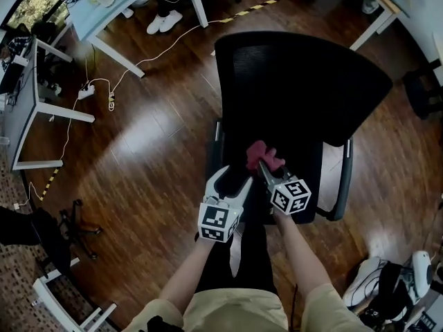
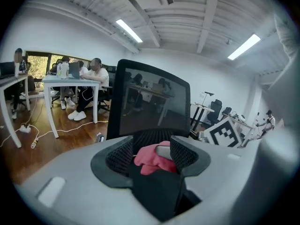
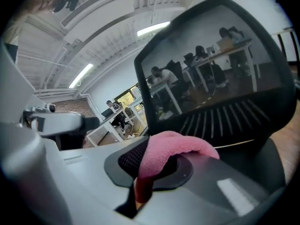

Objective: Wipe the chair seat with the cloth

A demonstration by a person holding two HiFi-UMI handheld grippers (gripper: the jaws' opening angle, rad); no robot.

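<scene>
Forearms (image 1: 302,254) and lap fill the near edge of the head view, both arms reaching out over the chair (image 1: 297,81). It's black, with the mesh backrest on the far side and the wood floor (image 1: 138,137) around it. Chair seat (image 1: 304,164) sits directly under both tools.

Left gripper (image 1: 234,177) is on the near-left part of the seat. In its own view (image 2: 150,151) I see the jaws standing well apart with nothing gripped. The pink showing through the gap lies beyond them.

Right gripper (image 1: 264,163) is just right of it, slightly farther out. Its own view (image 3: 154,165) shows the jaws clamped on the cloth (image 3: 173,146), which bunches up and drapes over the pads.

Cloth (image 1: 263,152) is pink and hangs at the right tool's tip over mid-seat, in front of the backrest. I can't tell if it touches the seat.
</scene>
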